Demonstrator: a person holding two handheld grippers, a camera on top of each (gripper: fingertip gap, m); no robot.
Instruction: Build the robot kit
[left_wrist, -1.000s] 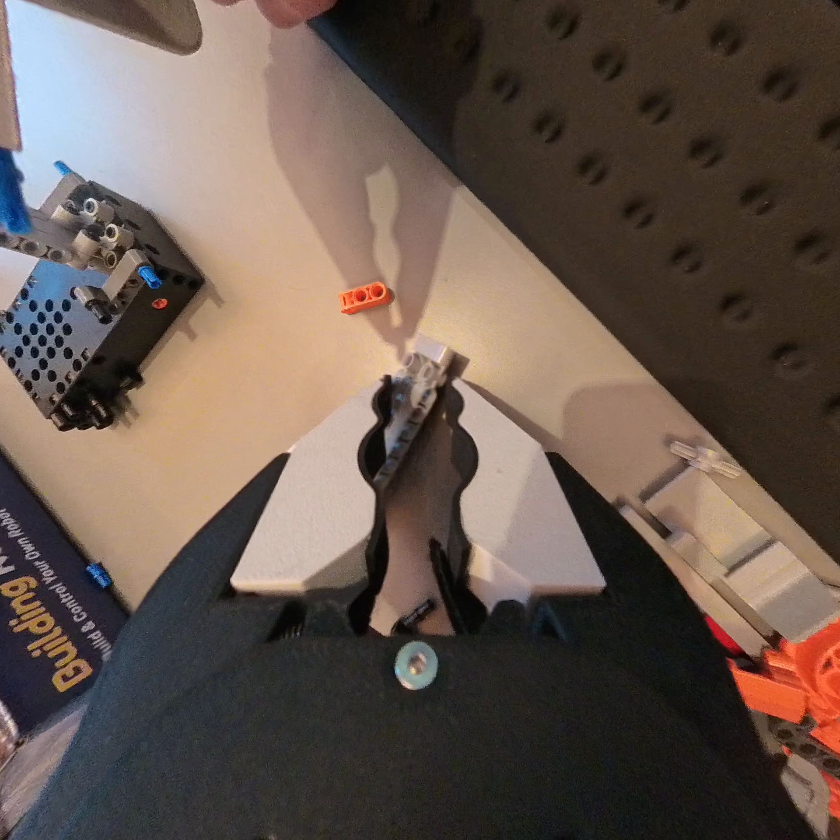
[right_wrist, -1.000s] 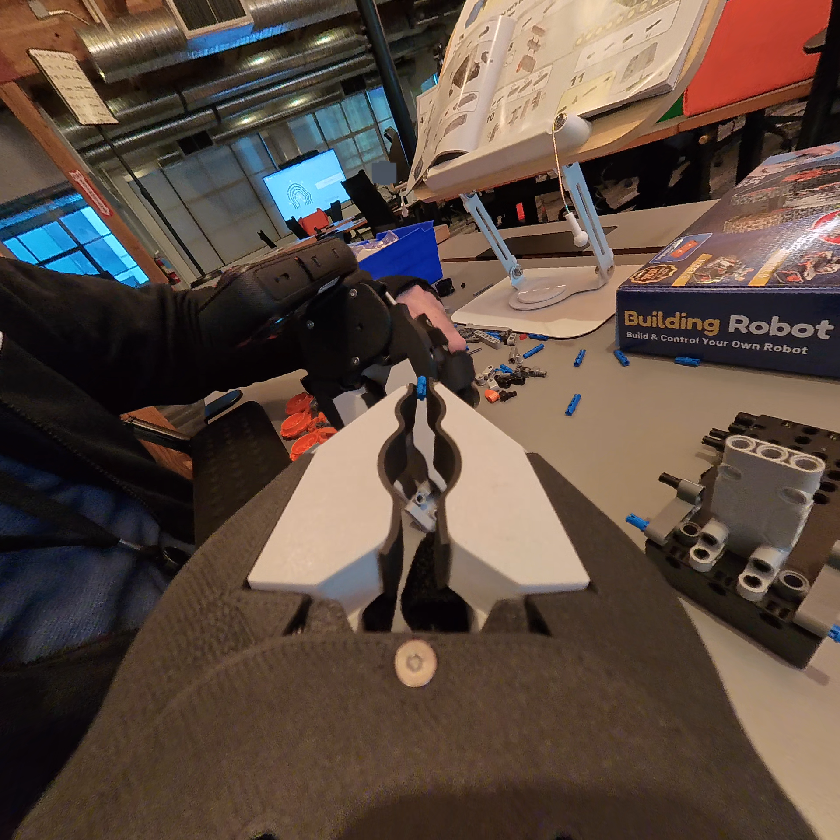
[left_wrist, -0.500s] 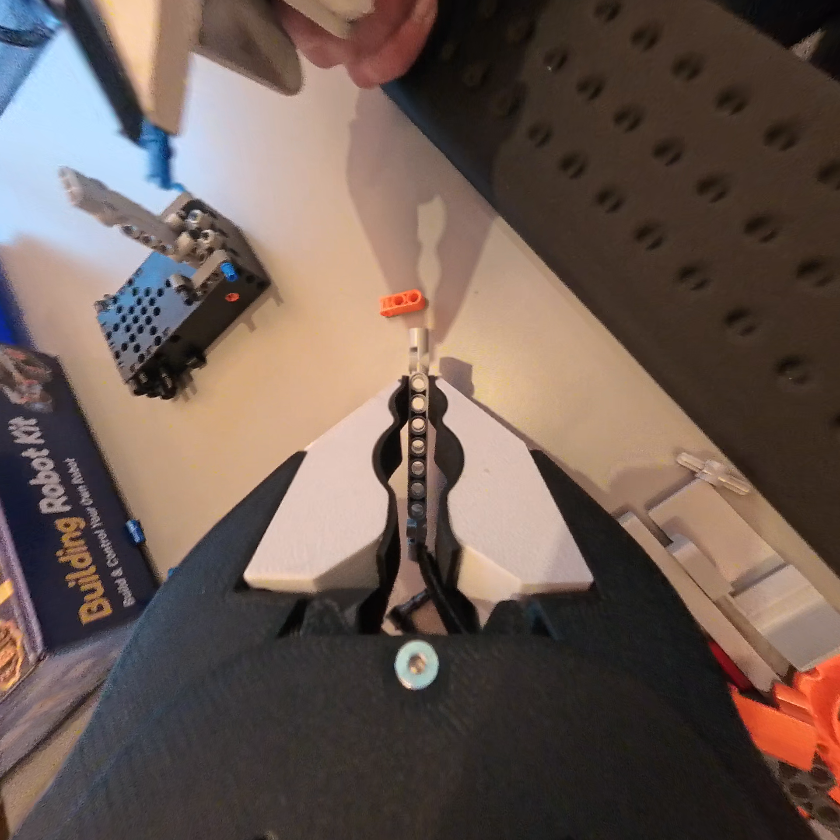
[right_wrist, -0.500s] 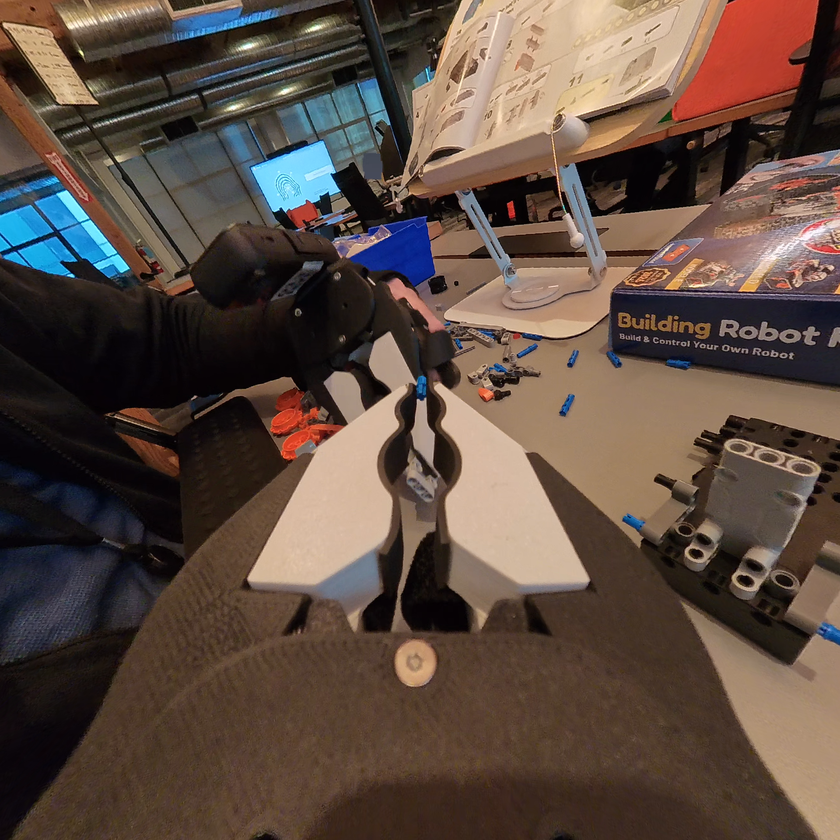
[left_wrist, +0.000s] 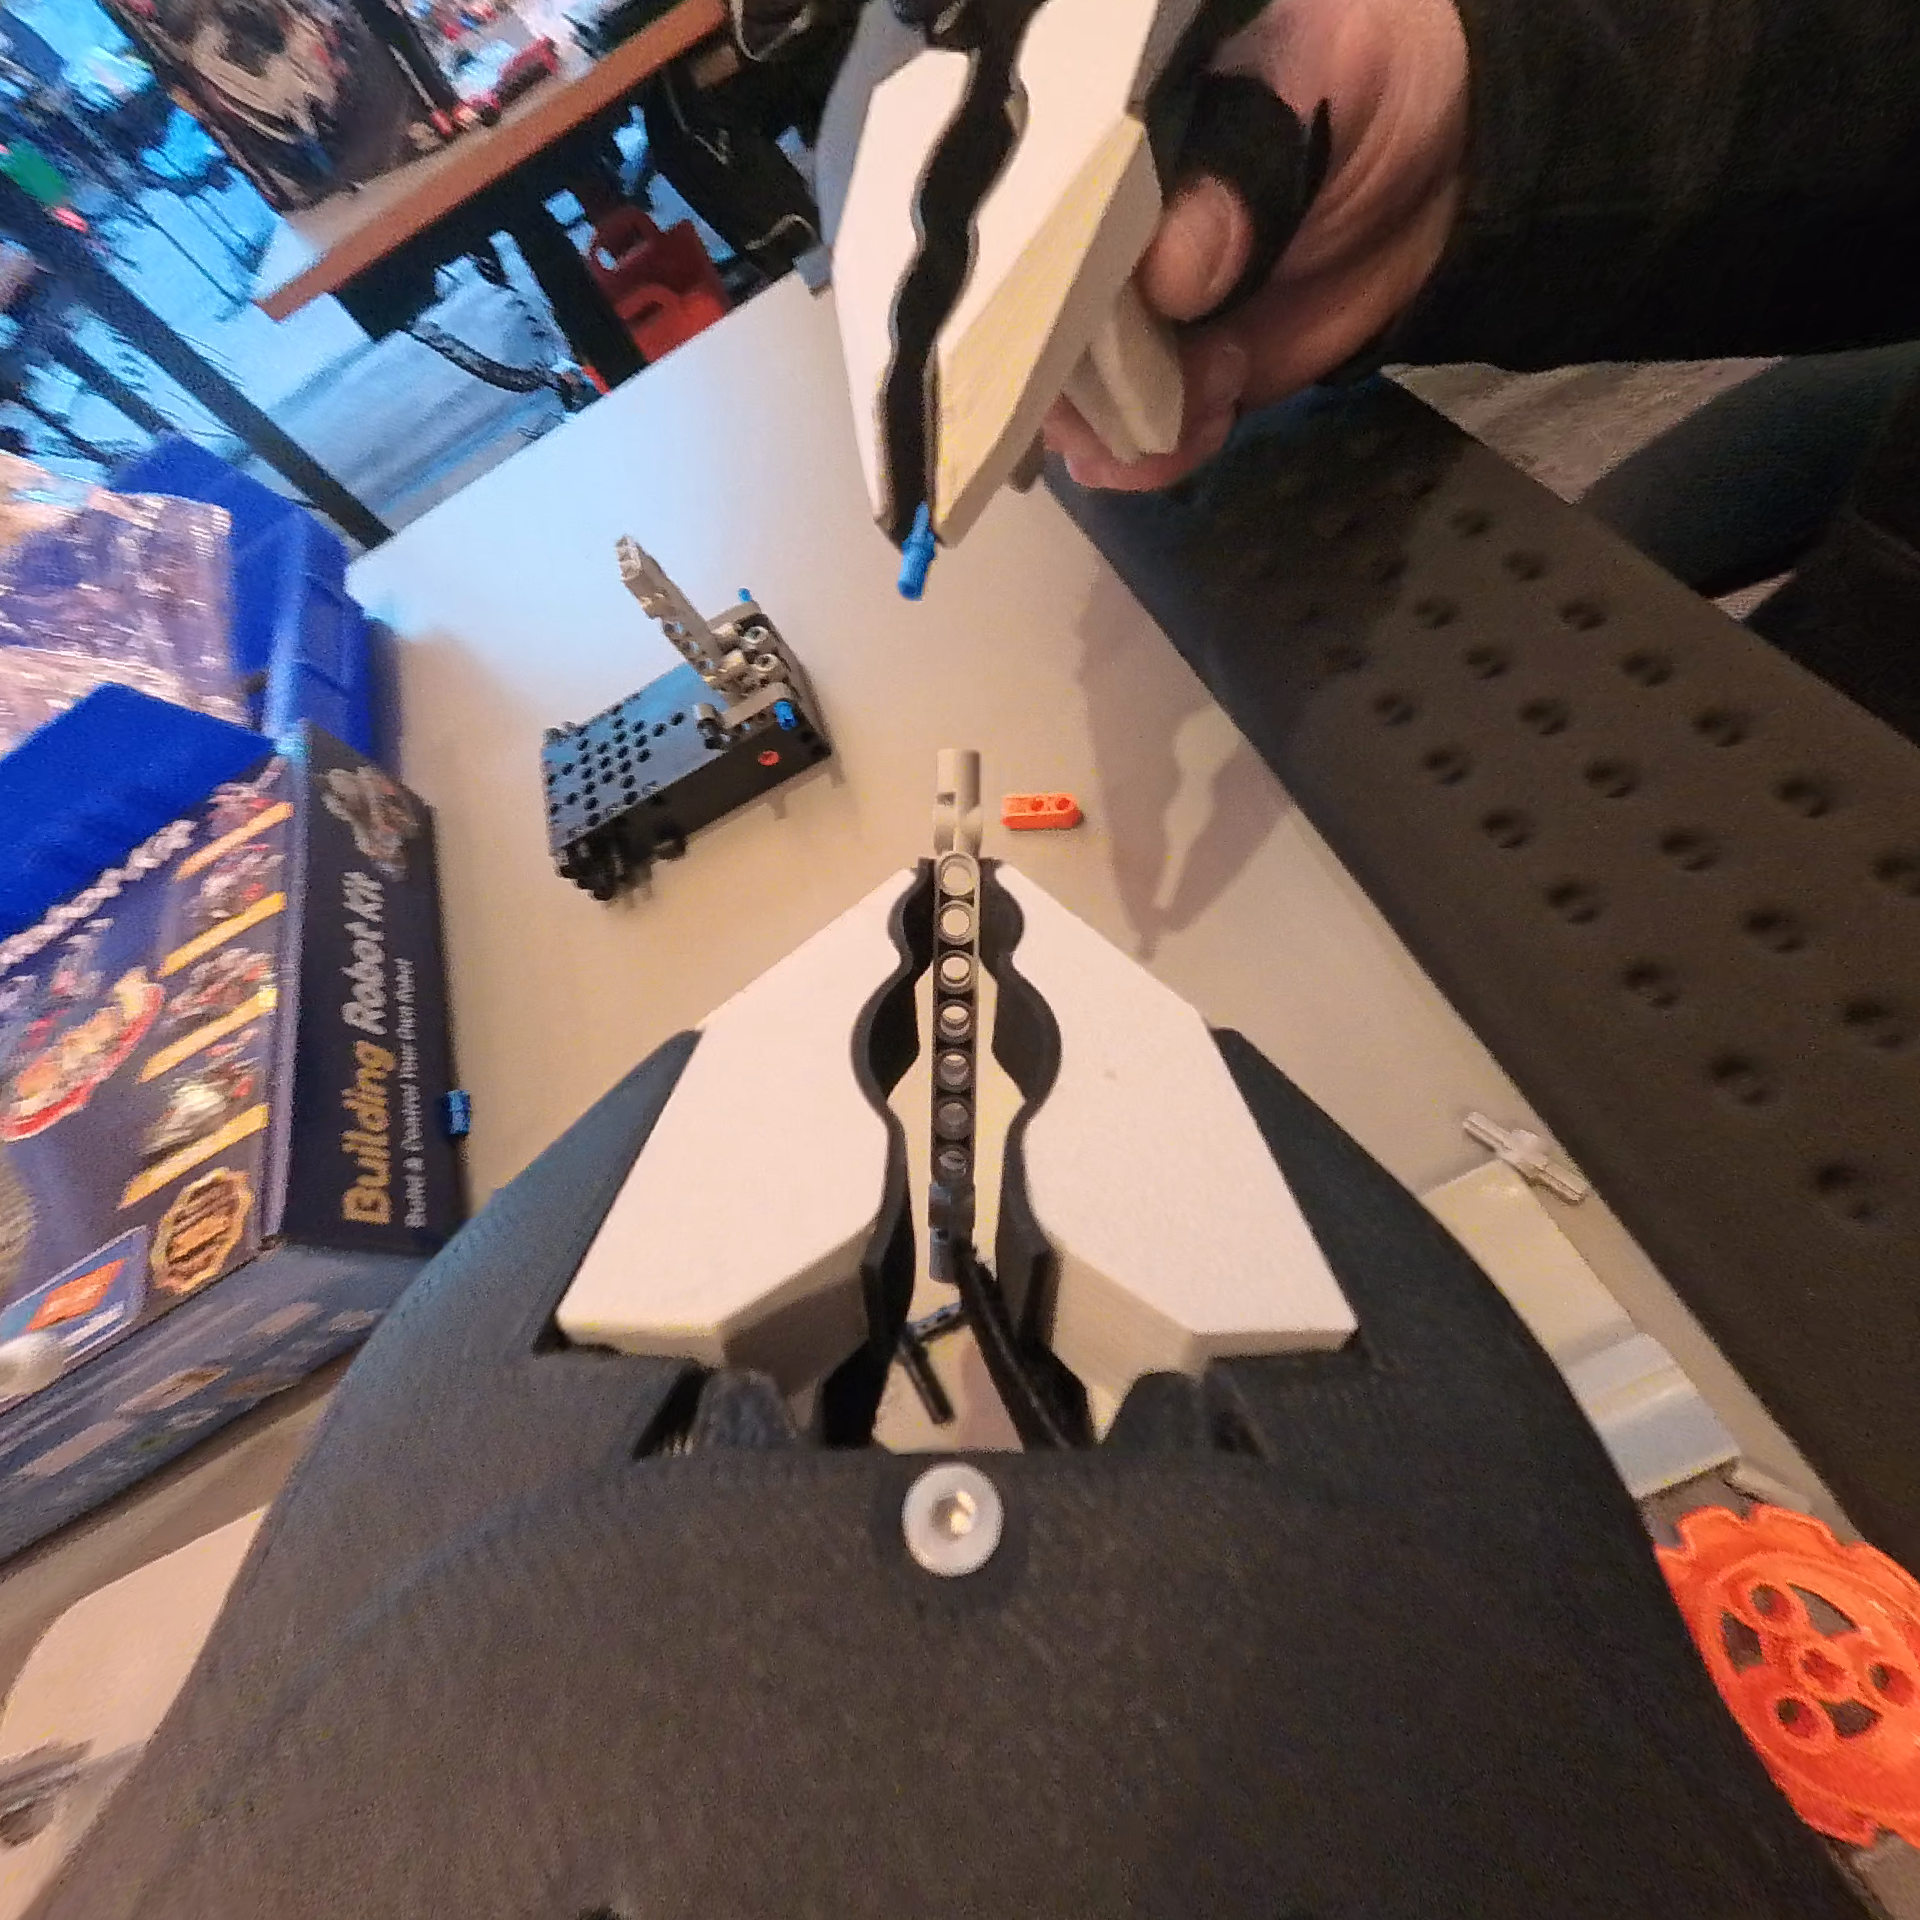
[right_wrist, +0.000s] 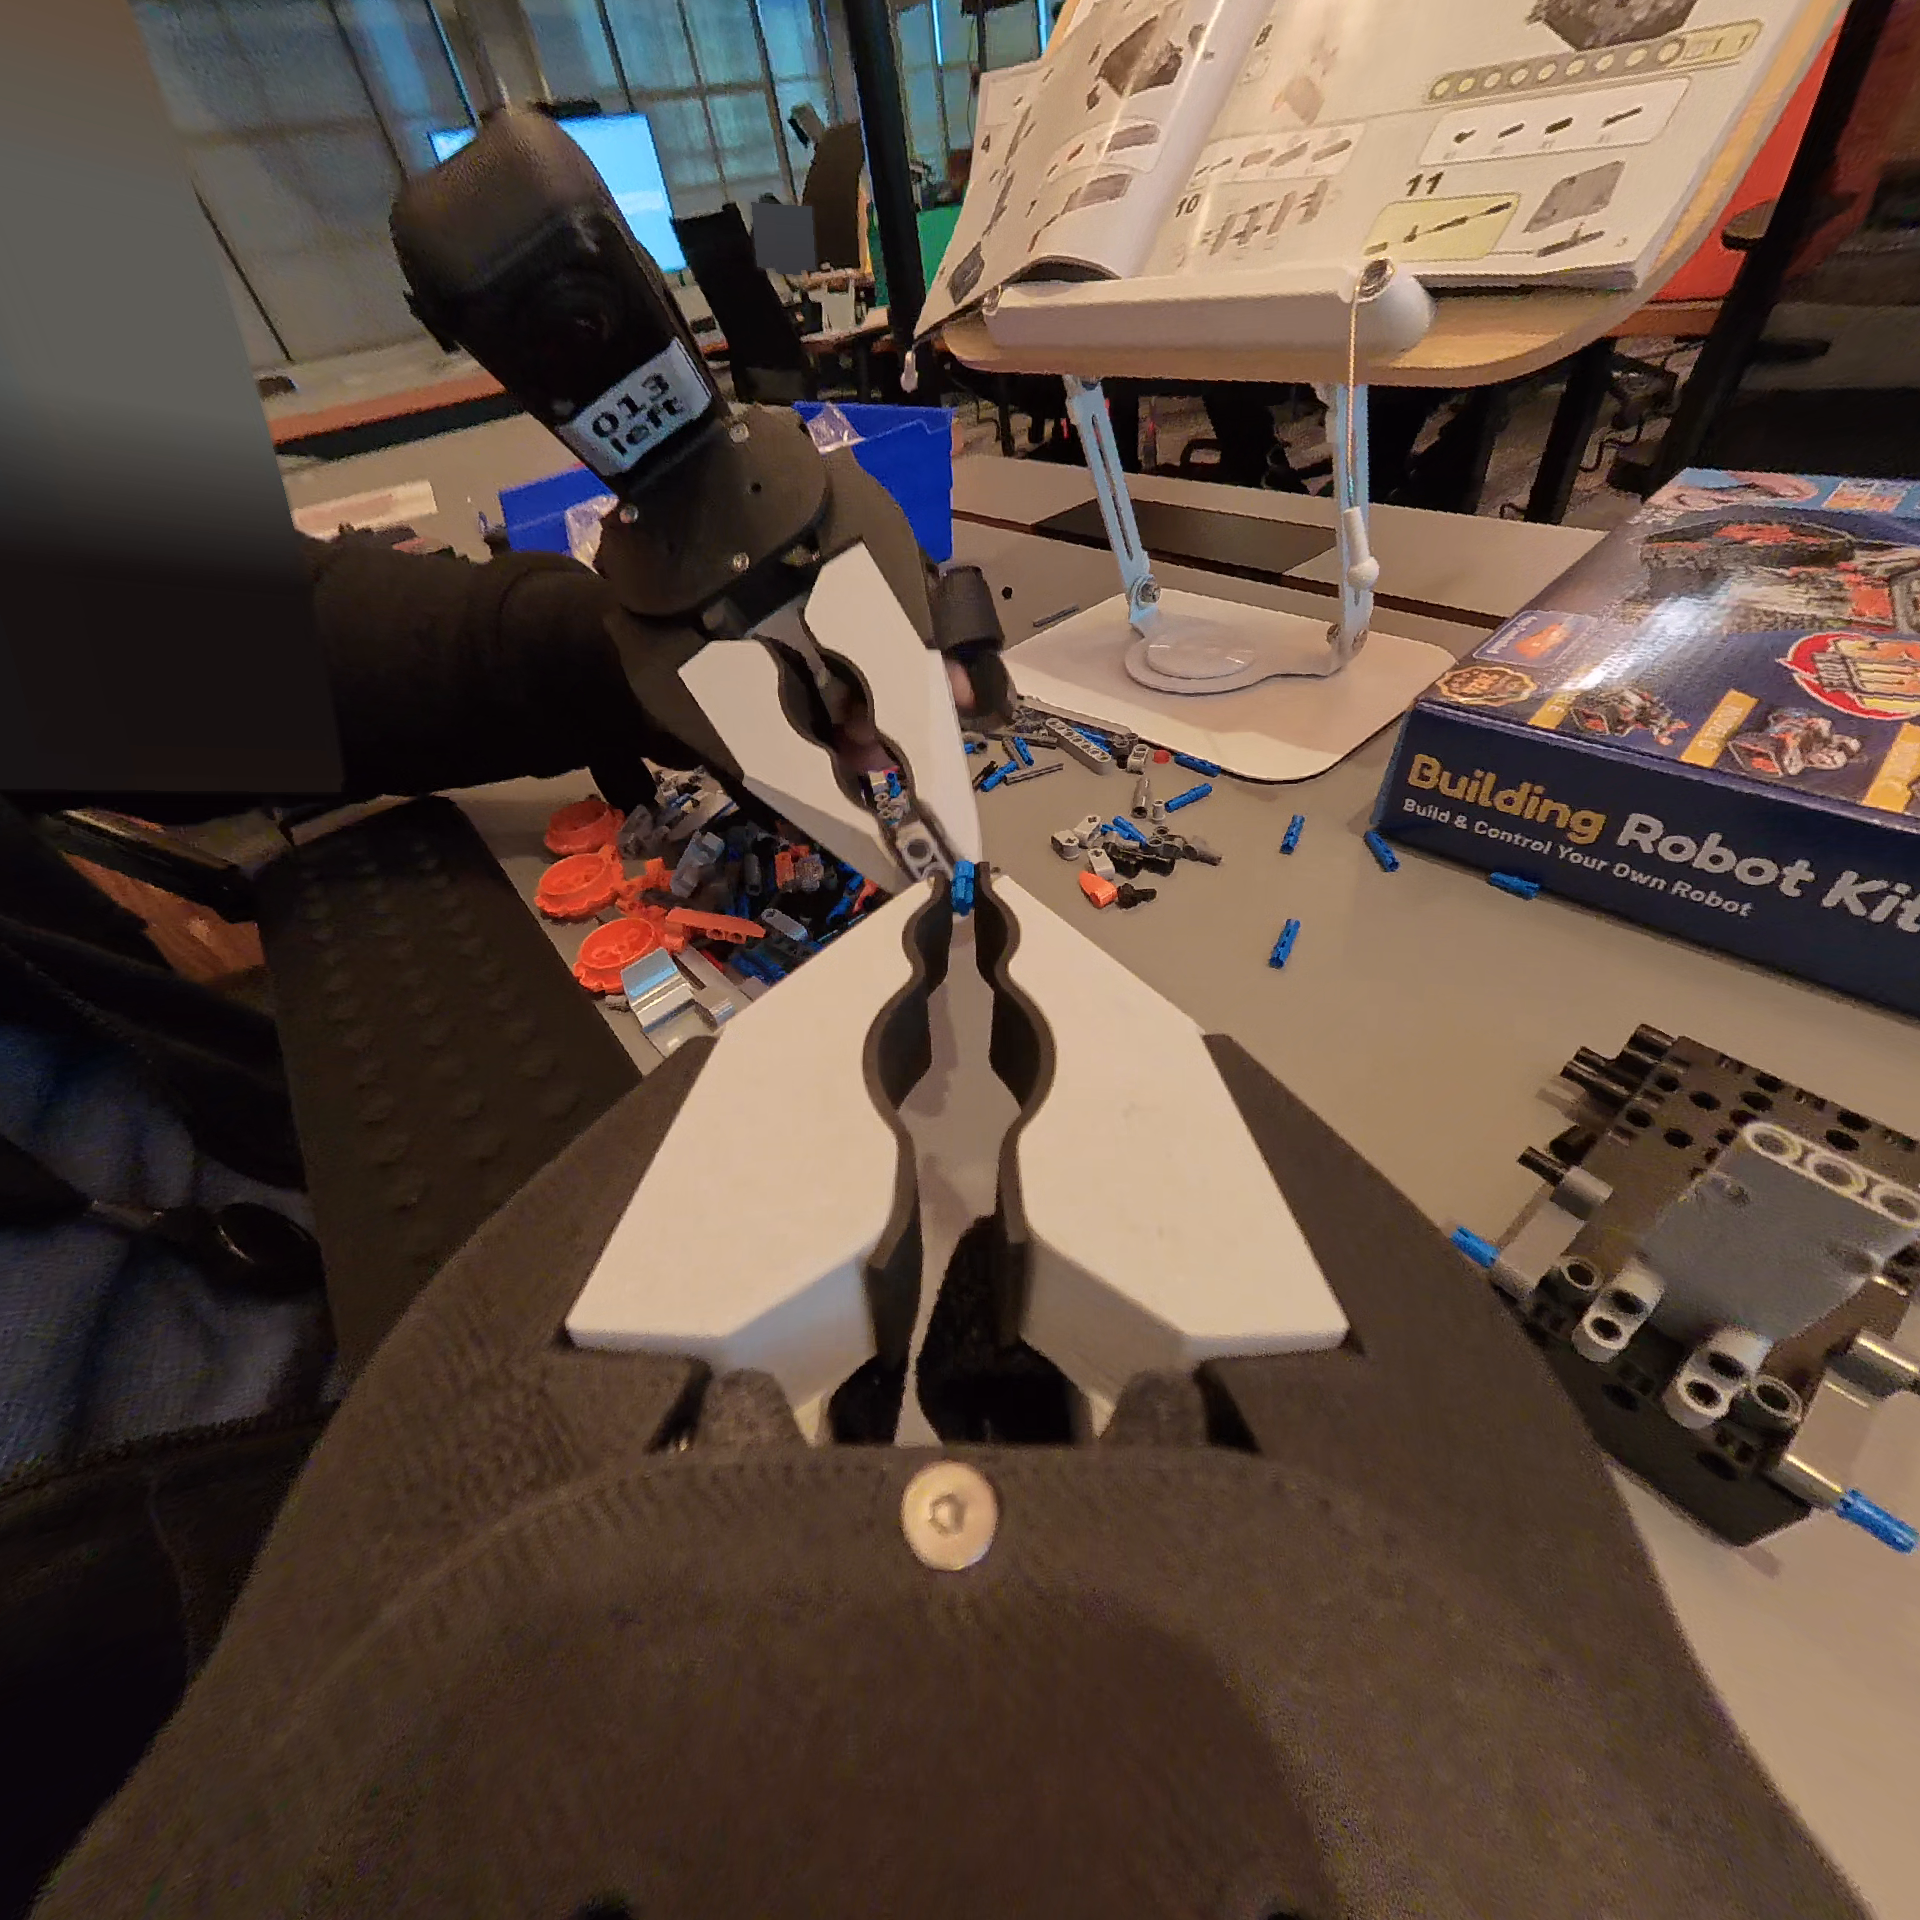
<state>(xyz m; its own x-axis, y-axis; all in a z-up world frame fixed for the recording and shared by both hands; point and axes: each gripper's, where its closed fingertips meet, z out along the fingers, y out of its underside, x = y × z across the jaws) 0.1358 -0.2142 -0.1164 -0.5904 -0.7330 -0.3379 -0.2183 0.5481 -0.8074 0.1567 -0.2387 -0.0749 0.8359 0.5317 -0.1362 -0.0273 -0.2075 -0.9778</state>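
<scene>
My left gripper (left_wrist: 958, 868) is shut on a long grey beam with holes (left_wrist: 956, 997); a light grey connector sticks out past its tips. My right gripper (right_wrist: 964, 891) is shut on a small blue pin (right_wrist: 963, 885). In the left wrist view the right gripper (left_wrist: 914, 525) hangs above the table with the blue pin (left_wrist: 913, 566) pointing down at the beam's end. In the right wrist view the left gripper (right_wrist: 935, 847) comes in from the upper left, its beam (right_wrist: 914, 831) almost touching the pin. A black block assembly (left_wrist: 681, 764) with grey parts stands on the table (left_wrist: 623, 468); it also shows at the right (right_wrist: 1714, 1247).
A blue kit box (right_wrist: 1683, 727) lies at the right, also seen at the left (left_wrist: 208, 1039). An open instruction booklet on a white stand (right_wrist: 1226, 301) is at the back. A pile of loose parts and orange wheels (right_wrist: 665, 883) lies left. A small orange piece (left_wrist: 1041, 809) lies ahead. A black perforated surface (left_wrist: 1558, 831) borders the table. The grippers' ends are close to 6 cm from one another. The black block assembly (left_wrist: 681, 764) is about equally far from each gripper, around 15 cm.
My left gripper has lifted and tilted up with the beam. The two grippers have come together, so the blue pin now sits close to the beam's end.
</scene>
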